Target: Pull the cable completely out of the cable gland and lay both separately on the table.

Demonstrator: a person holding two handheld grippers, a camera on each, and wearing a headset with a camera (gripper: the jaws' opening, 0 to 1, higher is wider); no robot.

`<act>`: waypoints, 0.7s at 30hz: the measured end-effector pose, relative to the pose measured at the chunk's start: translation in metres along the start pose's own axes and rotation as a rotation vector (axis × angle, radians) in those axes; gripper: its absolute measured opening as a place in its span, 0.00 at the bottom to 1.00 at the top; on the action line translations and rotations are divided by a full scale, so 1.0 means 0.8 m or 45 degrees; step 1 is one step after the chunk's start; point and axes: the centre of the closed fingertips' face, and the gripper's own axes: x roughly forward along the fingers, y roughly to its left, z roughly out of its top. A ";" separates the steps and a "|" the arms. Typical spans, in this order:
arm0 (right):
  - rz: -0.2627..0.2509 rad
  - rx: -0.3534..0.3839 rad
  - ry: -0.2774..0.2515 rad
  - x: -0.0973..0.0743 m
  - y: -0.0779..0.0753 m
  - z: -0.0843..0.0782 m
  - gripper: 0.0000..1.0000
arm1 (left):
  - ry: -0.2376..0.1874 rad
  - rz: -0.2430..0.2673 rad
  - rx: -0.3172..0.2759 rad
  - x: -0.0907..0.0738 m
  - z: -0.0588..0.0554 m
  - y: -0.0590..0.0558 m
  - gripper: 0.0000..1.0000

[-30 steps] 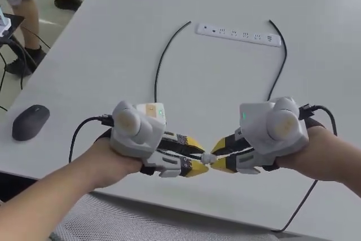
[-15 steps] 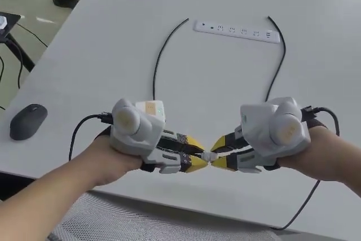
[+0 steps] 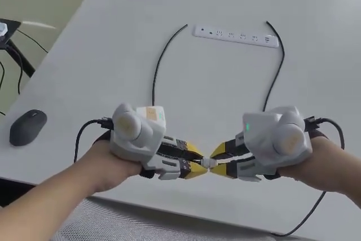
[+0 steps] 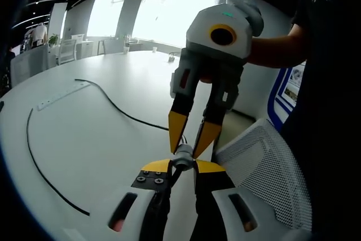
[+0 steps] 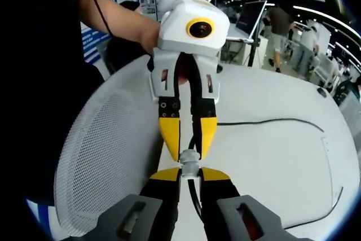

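At the near edge of the pale grey worktable (image 3: 101,55), starting on my left, a dark oval computer mouse (image 3: 27,127) lies well apart from the work. The thin black cable (image 3: 158,66) runs down the tabletop and passes behind my left hand. The left gripper (image 3: 200,162) has its yellow-tipped jaws pressed in on that black cable just behind the small pale plastic cable gland (image 3: 208,163), as best I can judge from its own view. The right gripper (image 3: 216,162) meets it nose to nose and pinches the cable gland itself, with a short black tail showing between its jaws. Further right and far back lies a long white power strip (image 3: 236,35). Compared with a second ago the picture has slid because my headset moved, and the two tips stand a shade closer, not further apart. So I judge the pull has not begun: the cable is threaded through the gland, both are held above the table, and neither is laid down.
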 end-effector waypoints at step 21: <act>0.425 0.845 -0.395 -0.035 -0.022 0.017 0.13 | -0.025 0.019 0.139 -0.014 0.019 0.001 0.15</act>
